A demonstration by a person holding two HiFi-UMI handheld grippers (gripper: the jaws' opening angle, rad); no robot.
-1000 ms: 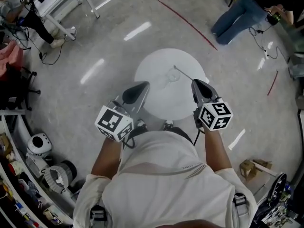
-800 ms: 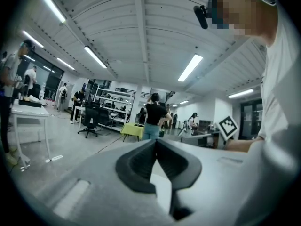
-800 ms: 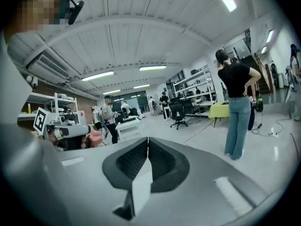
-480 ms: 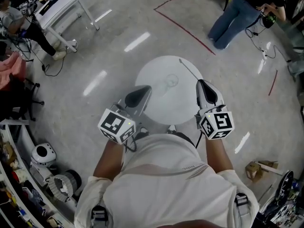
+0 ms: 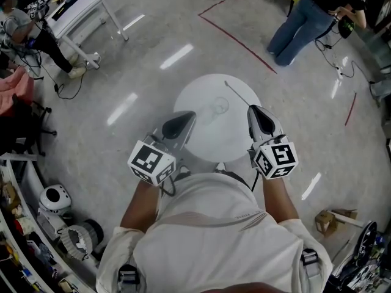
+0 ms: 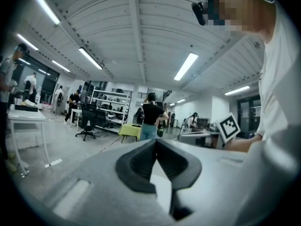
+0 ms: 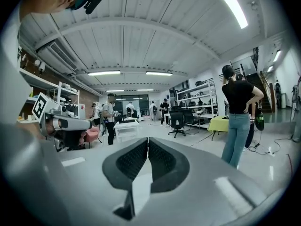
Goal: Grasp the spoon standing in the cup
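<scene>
On the round white bench (image 5: pixel 211 138), a clear cup (image 5: pixel 219 106) stands a little beyond the centre. The spoon (image 5: pixel 237 91) shows only as a thin line just beyond and to the right of the cup. Its long axis slants, with the far end pointing away and left and the near end toward the right; whether its lower end sits in the cup cannot be told. The left hand-held gripper (image 5: pixel 181 119) hovers on the near left of the cup, its jaws pressed together and empty. The right hand-held gripper (image 5: pixel 259 116) hovers on the near right of the cup, its jaws likewise pressed together on nothing.
</scene>
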